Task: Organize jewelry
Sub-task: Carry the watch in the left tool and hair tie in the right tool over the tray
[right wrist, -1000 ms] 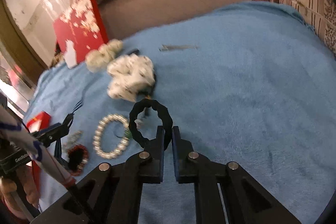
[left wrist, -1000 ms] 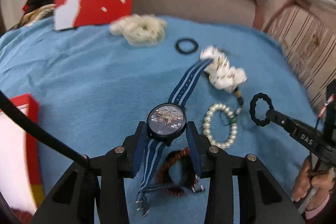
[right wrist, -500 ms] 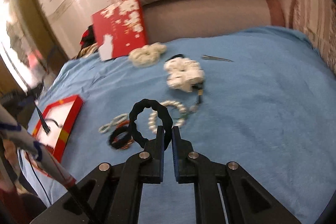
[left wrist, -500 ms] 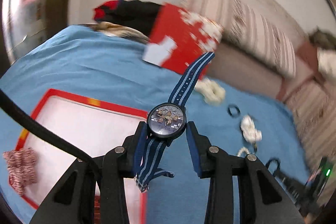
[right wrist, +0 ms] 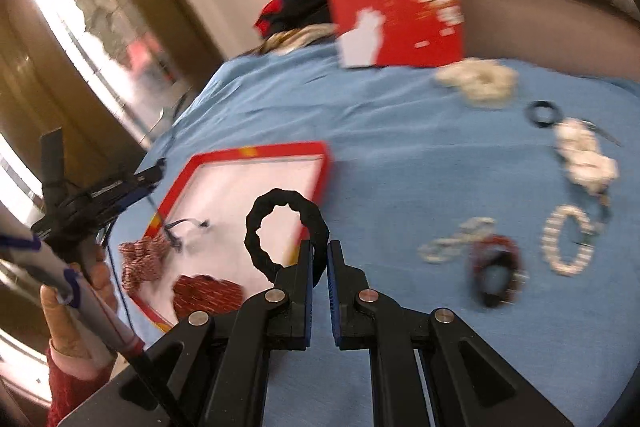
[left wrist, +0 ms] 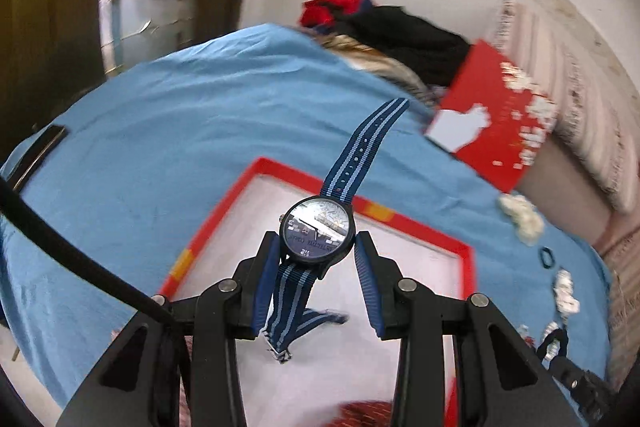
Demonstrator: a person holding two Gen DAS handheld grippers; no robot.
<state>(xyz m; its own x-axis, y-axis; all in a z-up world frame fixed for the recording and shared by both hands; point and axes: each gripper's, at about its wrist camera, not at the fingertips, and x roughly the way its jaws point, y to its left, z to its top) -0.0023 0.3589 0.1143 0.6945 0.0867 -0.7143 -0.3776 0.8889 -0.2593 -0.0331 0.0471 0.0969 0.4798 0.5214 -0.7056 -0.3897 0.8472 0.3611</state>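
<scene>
One watch with a blue striped strap is clamped between the fingers of the left gripper, held above one red-rimmed tray with a white floor; the strap's lower end hangs down over that tray. The right gripper has its fingers clenched on one black scalloped ring, held just over the tray's near right corner. Two red-and-white knitted pieces lie in the tray. On the blue bed cover to the right lie, counted: one pearl bracelet, one red-and-black bangle, one pale beaded piece, one small black ring and two white fluffy scrunchies. One red box lid leans at the far edge. A hand shows at lower left.
</scene>
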